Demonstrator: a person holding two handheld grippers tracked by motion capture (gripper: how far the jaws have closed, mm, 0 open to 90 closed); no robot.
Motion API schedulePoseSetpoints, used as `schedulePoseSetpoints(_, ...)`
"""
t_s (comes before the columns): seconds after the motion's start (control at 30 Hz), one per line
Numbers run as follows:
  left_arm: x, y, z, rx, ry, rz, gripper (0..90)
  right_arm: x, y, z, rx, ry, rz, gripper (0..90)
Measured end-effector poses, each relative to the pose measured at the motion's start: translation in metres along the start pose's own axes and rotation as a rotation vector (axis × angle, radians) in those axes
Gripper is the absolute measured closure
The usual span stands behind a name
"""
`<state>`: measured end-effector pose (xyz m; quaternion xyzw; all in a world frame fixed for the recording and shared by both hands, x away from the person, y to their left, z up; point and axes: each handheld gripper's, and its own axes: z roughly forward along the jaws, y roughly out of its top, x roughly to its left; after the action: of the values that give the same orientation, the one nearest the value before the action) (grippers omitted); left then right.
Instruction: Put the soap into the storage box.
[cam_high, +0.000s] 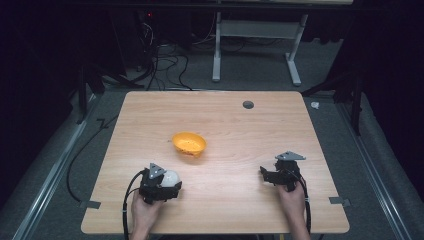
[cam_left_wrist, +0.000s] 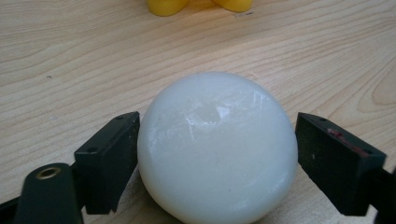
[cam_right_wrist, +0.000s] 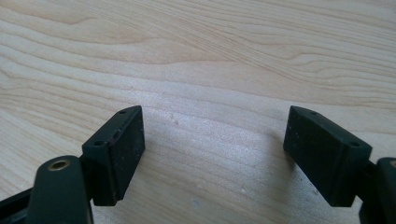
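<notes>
a: where's the white ball (cam_left_wrist: 217, 149) sitting?

b: on the wooden table (cam_high: 235, 130), on the near side of the orange bowl (cam_high: 189, 143) and a little to its left in the high view. it's near the bowl but not touching it. in the left gripper view the bowl's yellow-orange underside peeks in at the top edge, straight past the ball.

a: and the left gripper (cam_high: 167, 184)?

b: it's right at the ball, also on the near-left side of the bowl. the ball lies between its two black jaws. the jaw on the left of that view looks to be touching the ball's side; the one on the right has a thin sliver of table showing between it and the ball. so the jaws bracket the ball without clamping it yet, and the ball rests on the table.

a: the right gripper (cam_high: 267, 176)?

b: well off to the right of the bowl and a bit nearer the person, held in the right hand (cam_high: 291, 196). its jaws stand wide apart with bare wood grain between them, nothing gripped.

a: the left hand (cam_high: 145, 210)?

b: wrapped around the back of its gripper, nearer the table's front edge than the bowl.
</notes>
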<state>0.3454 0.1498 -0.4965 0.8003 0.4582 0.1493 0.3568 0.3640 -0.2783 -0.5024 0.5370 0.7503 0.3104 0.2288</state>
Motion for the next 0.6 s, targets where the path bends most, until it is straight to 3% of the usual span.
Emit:
schedulePoseSetpoints(0.17, 0.0004, -0.0011, -0.0001, -0.002, 0.014, 0.006, 23.2, 0.0000, 0.0000, 0.0000, 0.000, 0.000, 0.000, 21.4)
schedulePoseSetpoints(0.6, 0.0013, -0.0015, 0.0008, 0.001, 0.006, 0.016, 23.8, 0.0000, 0.0000, 0.0000, 0.000, 0.000, 0.000, 21.4)
